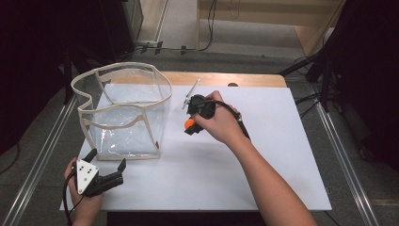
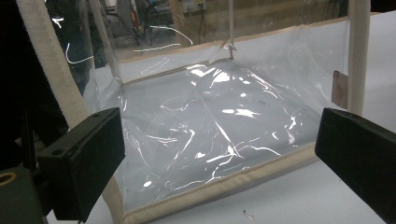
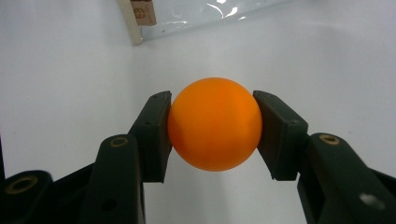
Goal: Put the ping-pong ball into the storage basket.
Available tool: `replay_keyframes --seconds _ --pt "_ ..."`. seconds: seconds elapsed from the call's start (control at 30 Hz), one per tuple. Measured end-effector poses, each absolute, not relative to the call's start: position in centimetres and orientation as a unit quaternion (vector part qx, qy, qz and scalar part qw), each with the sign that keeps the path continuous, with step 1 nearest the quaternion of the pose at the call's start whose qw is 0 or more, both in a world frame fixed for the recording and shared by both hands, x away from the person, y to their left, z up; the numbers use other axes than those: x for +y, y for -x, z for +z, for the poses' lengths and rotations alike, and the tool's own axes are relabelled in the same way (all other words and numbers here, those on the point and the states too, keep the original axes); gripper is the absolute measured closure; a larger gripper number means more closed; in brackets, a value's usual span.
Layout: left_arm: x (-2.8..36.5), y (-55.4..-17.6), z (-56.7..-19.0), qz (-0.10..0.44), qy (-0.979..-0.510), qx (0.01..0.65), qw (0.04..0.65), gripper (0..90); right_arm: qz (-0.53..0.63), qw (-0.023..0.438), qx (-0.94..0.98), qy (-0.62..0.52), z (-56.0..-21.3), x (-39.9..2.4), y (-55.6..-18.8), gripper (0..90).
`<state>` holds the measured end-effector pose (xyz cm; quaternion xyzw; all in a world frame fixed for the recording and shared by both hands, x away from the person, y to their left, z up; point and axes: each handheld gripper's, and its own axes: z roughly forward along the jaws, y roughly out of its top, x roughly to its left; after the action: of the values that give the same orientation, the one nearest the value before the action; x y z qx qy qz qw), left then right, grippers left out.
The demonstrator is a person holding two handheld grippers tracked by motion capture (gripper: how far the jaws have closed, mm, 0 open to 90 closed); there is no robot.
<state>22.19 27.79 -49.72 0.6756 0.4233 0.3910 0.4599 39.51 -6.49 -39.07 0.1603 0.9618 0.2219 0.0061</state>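
Far left, near table edge: we see the left gripper point(image 1: 107, 165) in the person's left hand point(image 1: 84, 200), jaws spread wide, nothing between them. It sits just beside the near wall of the clear plastic bag point(image 1: 123, 112), apart from it. In the left gripper view we look through the gap between the two black jaws straight at the bag's crinkled transparent wall and cream fabric trim point(image 2: 205, 191), standing on the white table sheet point(image 2: 322, 196).

Bag stands upright, mouth open, on the left half of the sheet.

Centre: right gripper point(image 1: 189, 125) in the right hand point(image 1: 221, 123), just right of the bag, pointed toward it. Its jaws clamp an orange ball point(image 1: 189, 123). In the right gripper view we see both pads pressed on the ball's point(image 3: 214, 129) sides, ball above the white sheet, bag corner point(image 3: 140, 18) beyond.

A thin metal rod point(image 1: 190, 92) lies just behind that gripper.
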Motion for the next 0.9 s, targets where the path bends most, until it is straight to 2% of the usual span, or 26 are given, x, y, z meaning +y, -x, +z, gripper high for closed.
replay_keyframes --seconds 0.9 --pt "27.8 -22.2 -49.7 0.39 -0.675 0.425 0.46 2.1 0.226 0.011 0.962 -0.15 -36.5 -6.1 -39.9 48.0"
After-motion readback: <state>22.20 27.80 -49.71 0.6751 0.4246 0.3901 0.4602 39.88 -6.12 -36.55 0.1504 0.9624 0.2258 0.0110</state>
